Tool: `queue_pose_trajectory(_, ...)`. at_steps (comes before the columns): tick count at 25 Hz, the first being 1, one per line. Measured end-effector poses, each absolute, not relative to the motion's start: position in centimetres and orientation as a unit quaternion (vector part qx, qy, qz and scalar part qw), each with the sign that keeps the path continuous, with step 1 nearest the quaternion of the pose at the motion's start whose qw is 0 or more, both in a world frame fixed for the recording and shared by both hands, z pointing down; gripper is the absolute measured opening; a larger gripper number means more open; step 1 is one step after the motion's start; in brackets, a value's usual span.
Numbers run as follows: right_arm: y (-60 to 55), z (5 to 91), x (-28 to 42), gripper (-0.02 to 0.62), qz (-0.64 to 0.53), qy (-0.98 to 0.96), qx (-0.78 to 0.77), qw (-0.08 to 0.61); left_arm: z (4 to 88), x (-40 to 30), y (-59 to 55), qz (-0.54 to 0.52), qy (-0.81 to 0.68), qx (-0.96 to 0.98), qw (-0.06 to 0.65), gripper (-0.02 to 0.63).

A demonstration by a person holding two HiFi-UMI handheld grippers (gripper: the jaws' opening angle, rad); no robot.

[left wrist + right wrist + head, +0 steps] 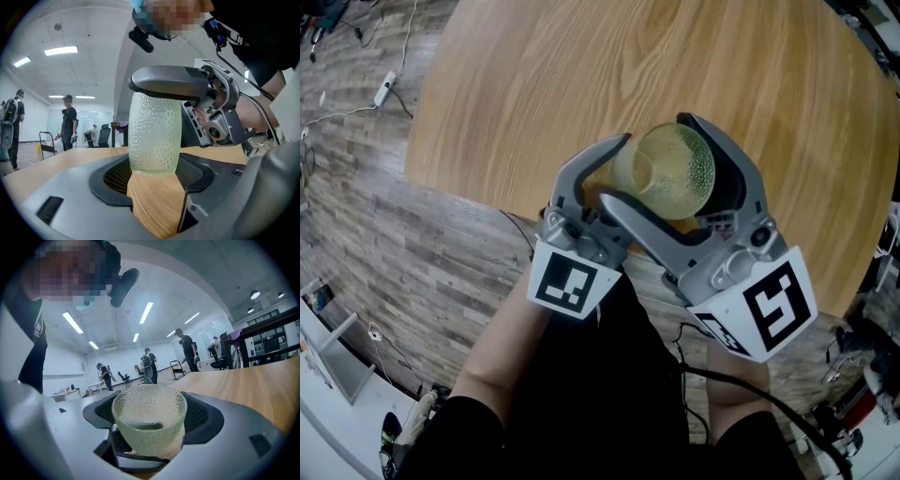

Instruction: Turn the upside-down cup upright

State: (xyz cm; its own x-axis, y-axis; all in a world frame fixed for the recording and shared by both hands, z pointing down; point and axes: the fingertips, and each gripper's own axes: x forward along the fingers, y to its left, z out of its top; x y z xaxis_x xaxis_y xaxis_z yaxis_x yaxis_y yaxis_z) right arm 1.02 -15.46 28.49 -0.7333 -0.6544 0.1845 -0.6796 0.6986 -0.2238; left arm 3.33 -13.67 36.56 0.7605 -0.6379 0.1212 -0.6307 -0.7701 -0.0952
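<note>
A pale green dimpled glass cup [673, 171] hangs in the air over the near edge of the round wooden table [581, 75], its mouth turned up toward my head. My left gripper [611, 176] comes in from the left, and its pads press on both sides of the cup's base end [154, 140]. My right gripper [652, 159] is shut on the cup nearer the rim. In the right gripper view the open mouth of the cup [149, 413] sits between its pads. One right finger [168, 82] crosses in front of the cup's top end in the left gripper view.
A white power strip [386, 86] and loose cables lie on the wood-pattern floor left of the table. Several people [69, 123] and office chairs stand far back in the room. My own legs are below the grippers.
</note>
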Motion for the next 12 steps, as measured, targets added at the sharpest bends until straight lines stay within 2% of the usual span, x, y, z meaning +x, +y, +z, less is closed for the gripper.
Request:
queue_pose_trajectory(5, -15.59, 28.32, 1.74, 0.367, 0.078, -0.914, 0.391, 0.079, 36.98, 3.47, -13.87, -0.087, 0.347, -0.933, 0.025, 0.295)
queue_pose_trajectory(12, -15.29, 28.04, 2.15, 0.367, 0.061, -0.911, 0.398, 0.088, 36.76, 3.70, -13.93, -0.098, 0.354, -0.930, 0.031, 0.295)
